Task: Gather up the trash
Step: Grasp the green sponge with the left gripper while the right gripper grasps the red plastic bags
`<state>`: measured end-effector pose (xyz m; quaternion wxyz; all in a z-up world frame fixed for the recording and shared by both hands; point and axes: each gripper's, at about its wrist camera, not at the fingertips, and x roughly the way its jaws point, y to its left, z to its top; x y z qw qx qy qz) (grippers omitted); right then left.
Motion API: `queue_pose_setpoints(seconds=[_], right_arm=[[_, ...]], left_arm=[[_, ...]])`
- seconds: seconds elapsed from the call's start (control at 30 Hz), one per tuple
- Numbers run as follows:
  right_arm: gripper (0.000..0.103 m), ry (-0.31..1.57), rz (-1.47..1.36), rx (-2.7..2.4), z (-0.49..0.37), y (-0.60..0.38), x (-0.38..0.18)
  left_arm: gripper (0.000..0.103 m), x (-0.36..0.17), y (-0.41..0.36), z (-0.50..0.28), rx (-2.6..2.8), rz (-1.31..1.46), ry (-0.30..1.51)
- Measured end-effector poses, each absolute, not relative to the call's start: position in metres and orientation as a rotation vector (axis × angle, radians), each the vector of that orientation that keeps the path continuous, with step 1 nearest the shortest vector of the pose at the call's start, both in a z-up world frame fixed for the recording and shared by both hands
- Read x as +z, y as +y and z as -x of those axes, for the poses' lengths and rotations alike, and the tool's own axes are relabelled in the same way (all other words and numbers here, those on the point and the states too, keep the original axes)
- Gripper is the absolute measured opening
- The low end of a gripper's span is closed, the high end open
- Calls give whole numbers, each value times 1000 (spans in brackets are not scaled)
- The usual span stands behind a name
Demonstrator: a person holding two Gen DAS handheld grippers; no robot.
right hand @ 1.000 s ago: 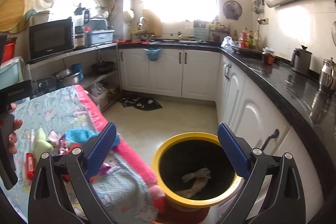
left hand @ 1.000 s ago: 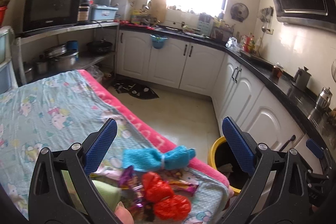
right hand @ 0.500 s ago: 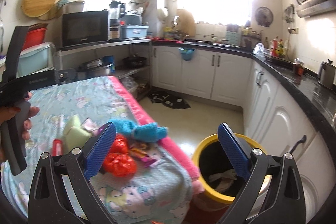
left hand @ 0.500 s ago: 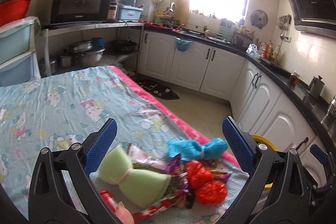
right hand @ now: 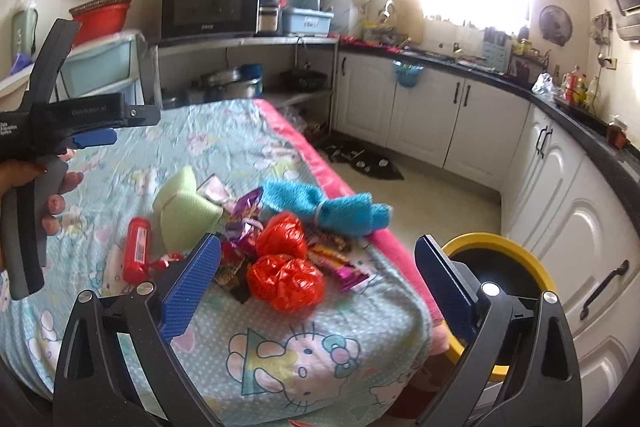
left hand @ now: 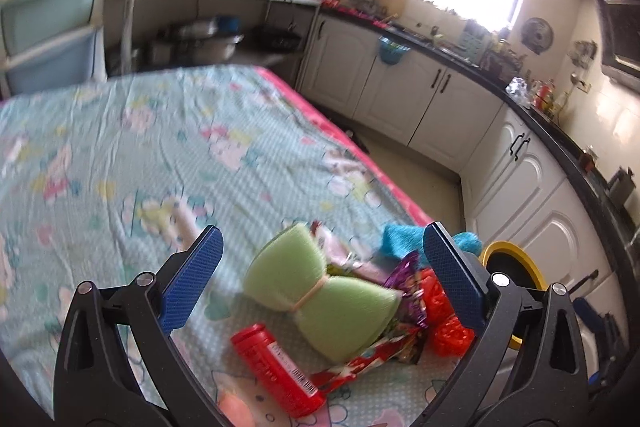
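A pile of trash lies at the table's near corner: a green sponge bundle (left hand: 320, 291) (right hand: 180, 205), a red tube (left hand: 276, 367) (right hand: 137, 249), crumpled red plastic (right hand: 286, 265) (left hand: 444, 315), a blue cloth (right hand: 324, 205) (left hand: 404, 241) and candy wrappers (right hand: 244, 213). A yellow-rimmed bin (right hand: 500, 279) (left hand: 506, 267) stands on the floor right of the table. My left gripper (left hand: 320, 279) is open and empty above the pile. My right gripper (right hand: 316, 287) is open and empty, over the table corner near the red plastic.
The table carries a light-blue Hello Kitty cloth (left hand: 160, 155) with a pink edge (right hand: 320, 163). White cabinets (right hand: 432, 123) and a black counter run along the right. A shelf with a microwave (right hand: 208, 5) stands behind. The other handheld gripper (right hand: 44, 131) shows at left.
Both grippers swung left, away from the bin and over the table. The trash pile now sits between the left gripper's fingers; the bin has slid to the right edge of both views.
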<state>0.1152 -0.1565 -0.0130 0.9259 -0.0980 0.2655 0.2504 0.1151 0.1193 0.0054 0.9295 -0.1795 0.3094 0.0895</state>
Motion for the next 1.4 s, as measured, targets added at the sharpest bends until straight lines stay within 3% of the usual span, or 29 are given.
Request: queue_pose_setpoints(seconds=[0.43,0.8,0.87,0.97,1.03,1.2,1.4], right_arm=[[95,634,245,503,-145,-140,-55],[94,724,274,544,-163,-131,-78],[93,750,273,554,-166,-130,-83],[82,786,267,585,-169,-128,-88],[68,800,264,602,-169,-127,-91],[34,841,273,652,-169,-121,-95],[17,824,285,690,-162,-119,-90]], left_arm=[[92,-55,148,-142,136,662,847],[92,-71,137,-163,188,719,930],[87,-72,138,-166,199,710,938],[78,-77,140,-169,214,717,954],[70,-79,141,-171,226,712,968],[61,-80,143,-170,228,709,970],[54,-78,144,-165,222,715,947]])
